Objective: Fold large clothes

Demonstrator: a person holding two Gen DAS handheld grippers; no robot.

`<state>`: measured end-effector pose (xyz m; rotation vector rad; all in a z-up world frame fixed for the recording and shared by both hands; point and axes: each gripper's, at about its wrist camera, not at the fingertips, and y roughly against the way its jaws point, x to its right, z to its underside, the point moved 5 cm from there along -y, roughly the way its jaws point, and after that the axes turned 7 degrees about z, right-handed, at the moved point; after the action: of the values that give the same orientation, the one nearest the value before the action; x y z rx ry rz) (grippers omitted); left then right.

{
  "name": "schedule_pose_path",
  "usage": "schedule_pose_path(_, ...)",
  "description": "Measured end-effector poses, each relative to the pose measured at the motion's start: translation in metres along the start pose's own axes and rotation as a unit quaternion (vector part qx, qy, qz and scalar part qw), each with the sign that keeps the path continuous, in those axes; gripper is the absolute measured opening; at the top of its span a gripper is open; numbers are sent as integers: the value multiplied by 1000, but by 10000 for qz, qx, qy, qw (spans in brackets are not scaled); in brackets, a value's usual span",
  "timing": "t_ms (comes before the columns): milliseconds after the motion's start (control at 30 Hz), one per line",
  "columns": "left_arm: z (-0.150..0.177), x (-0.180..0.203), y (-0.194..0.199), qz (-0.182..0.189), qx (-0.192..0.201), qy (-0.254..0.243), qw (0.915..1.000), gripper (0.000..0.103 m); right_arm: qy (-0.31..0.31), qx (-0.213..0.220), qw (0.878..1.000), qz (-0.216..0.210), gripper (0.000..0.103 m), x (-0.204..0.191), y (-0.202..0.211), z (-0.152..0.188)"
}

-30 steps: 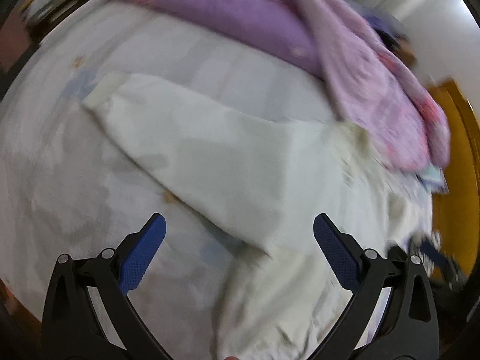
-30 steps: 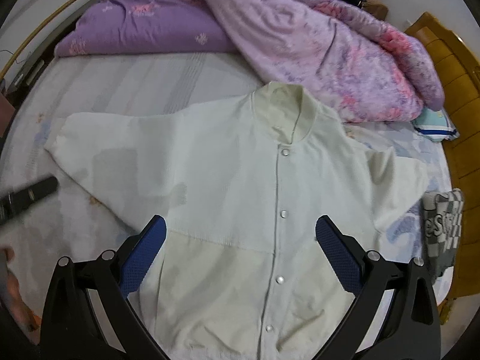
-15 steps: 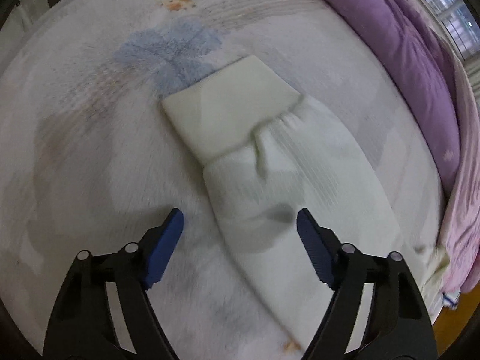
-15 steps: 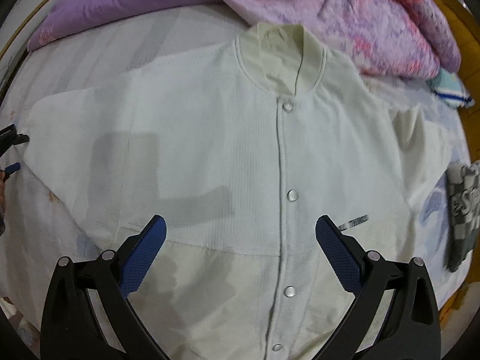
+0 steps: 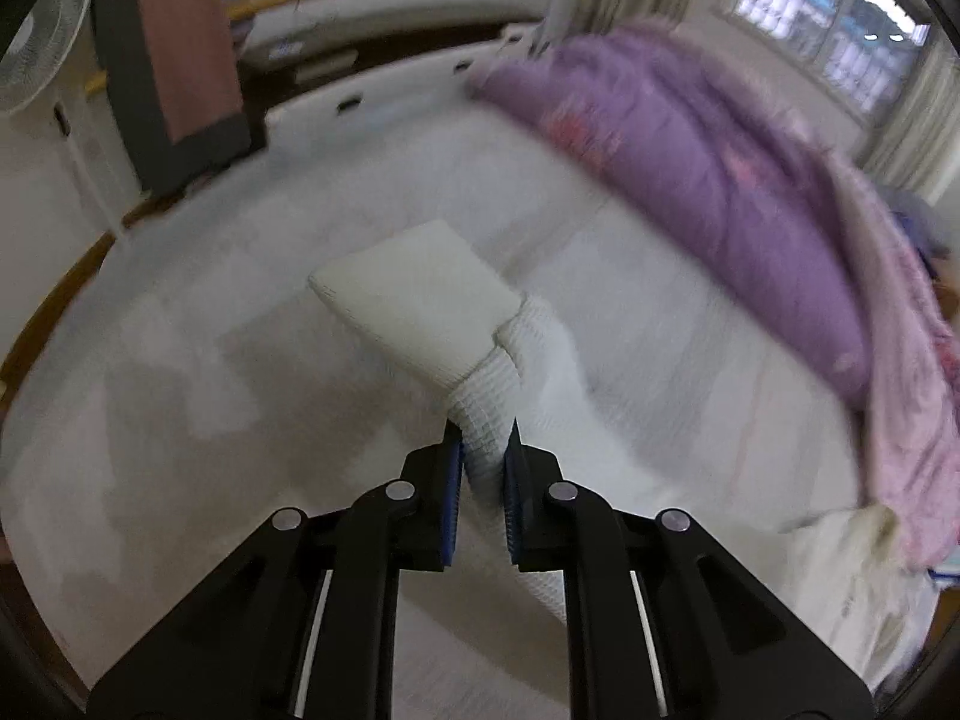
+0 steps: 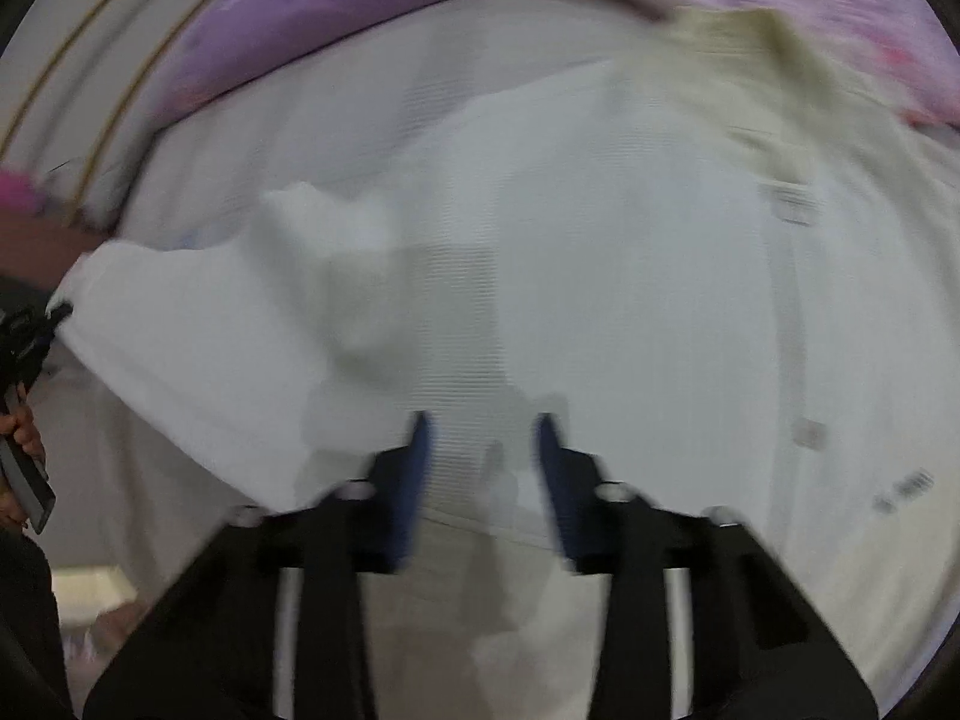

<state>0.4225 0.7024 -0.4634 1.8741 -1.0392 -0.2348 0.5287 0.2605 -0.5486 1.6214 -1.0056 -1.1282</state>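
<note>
**Operator:** Starting from the left: my left hand-held gripper has its jaws closing on the jacket's sleeve, just behind the ribbed cuff. The fabric is bunched between the blue pads, so I read that as a pinch on cloth, not air.

**Observer:** Why there?

**Operator:** Holding near the cuff gives me the end of the sleeve, which I judge is what has to travel across the body for the first fold. The cuff sticks out past the jaws toward the bed's far left edge, and the sleeve trails back to the right.

**Observer:** And the pose?

**Operator:** Tilted steeply down at the mattress, fingers leading.

**Observer:** The right side?

**Operator:** My right hand-held gripper points down even more steeply over the white jacket, which lies spread flat on the bed, collar toward the purple quilt along the far edge. Its jaws are closing with fabric between them, but the pads still stand apart and the blur hides any contact.
</note>
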Motion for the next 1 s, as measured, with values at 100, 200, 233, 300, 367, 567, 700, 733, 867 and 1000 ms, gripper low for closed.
schedule_pose_path(100,-3,36,46,325,384,-479,9976,12,64,-197,9993,-316,14,-19,-24,2)
schedule_pose_path(200,-1,77,85,595,674,-691,9935,12,135,-622,9973,-360,8,-23,-60,7)
schedule_pose_path(233,4,91,97,680,726,-753,9922,12,130,-861,9955,-369,8,-20,-74,11)
schedule_pose_path(300,16,127,114,904,840,-917,9881,12,7,-918,9940,-600,6,-13,-79,11)
schedule_pose_path(367,31,161,135,1043,907,-1153,9837,12,-174,-927,9910,-951,8,2,-66,9)
schedule_pose_path(567,96,316,157,1671,831,-1898,9639,12,-516,-357,9920,-1096,11,111,15,15)
schedule_pose_path(700,161,438,131,2144,488,-2249,9492,12,-786,-38,9951,-597,11,219,64,28)
schedule_pose_path(733,181,468,121,2278,368,-2312,9452,12,-873,119,9954,-364,11,259,82,30)
schedule_pose_path(867,270,568,69,2422,-187,-2757,9300,12,-1251,479,9906,275,11,375,129,45)
schedule_pose_path(1000,357,619,11,2312,-935,-3023,9200,12,-1809,646,9790,677,11,480,160,64)
